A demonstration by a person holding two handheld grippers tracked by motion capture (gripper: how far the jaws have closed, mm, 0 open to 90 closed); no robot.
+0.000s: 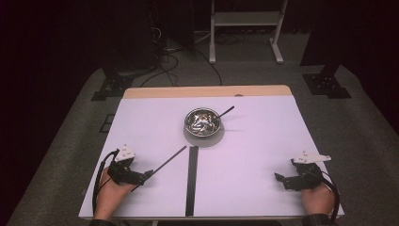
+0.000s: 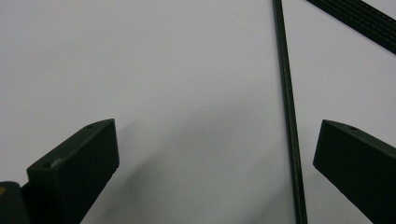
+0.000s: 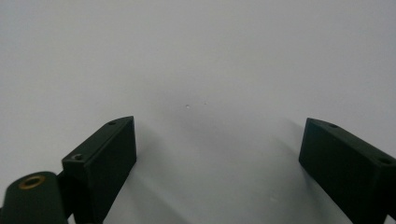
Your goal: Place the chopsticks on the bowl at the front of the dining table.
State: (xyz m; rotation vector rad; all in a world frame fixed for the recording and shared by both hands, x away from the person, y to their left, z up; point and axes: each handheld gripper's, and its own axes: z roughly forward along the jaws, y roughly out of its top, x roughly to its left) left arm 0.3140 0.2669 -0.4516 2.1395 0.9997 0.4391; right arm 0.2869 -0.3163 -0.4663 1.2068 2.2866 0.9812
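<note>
So we've got the left gripper (image 1: 147,175) down at the near-left of the white worktop (image 1: 263,141), fingers (image 2: 74,172) spread wide with nothing held, and a thin black chopstick (image 1: 160,167) lying flat between them. In the left gripper view the chopstick (image 2: 290,121) runs close to the finger at the right side of the picture, not centred in the gap, so we'd nudge the hand sideways before closing, otherwise one finger shoves the stick and it rolls or skids off. It's skinny and lies flush on the worktop, so we reckon the fingertips need to come right down to the surface and close slowly, square across the stick rather than at an angle. Grabbing nearer the middle would probably help keep it from drooping once lifted. The second chopstick (image 1: 226,112) is leaning in the steel bowl (image 1: 203,122) up at the centre, sitting on a grey round mat (image 1: 203,139), so our guess is that this one goes there too. The right gripper (image 1: 280,181) sits at the near-right, well apart from everything, fingers (image 3: 100,161) wide open over bare worktop and empty. There's also a flat black strip (image 1: 191,179) running down the middle, just beside the chopstick's far tip; we'd keep clear of it when lifting.
</note>
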